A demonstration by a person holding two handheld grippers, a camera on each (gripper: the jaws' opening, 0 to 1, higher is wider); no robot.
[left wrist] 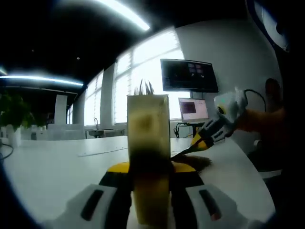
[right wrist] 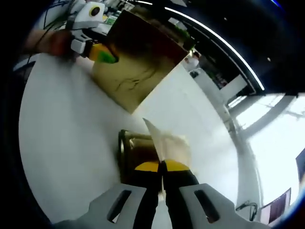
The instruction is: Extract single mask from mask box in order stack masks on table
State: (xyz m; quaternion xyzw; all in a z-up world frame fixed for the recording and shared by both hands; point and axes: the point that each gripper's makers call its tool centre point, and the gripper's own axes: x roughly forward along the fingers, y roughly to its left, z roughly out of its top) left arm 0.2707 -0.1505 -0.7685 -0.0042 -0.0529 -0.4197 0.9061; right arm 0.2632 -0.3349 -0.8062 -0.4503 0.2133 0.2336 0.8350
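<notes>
Left gripper [left wrist: 150, 191] clamps mask box [left wrist: 148, 157] upright at frame centre, steadying it; right gripper [right wrist: 163, 183] pinches one mask [right wrist: 167, 143], lower centre, above the stack [right wrist: 136, 155].

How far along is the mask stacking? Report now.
Done: a dark stack of masks already lies on the white table. In hand: the right gripper is shut on a single mask over that stack, while the left gripper is shut on the mask box, held upright. Left: release this mask onto the stack; the box's remaining contents cannot be seen.
</notes>
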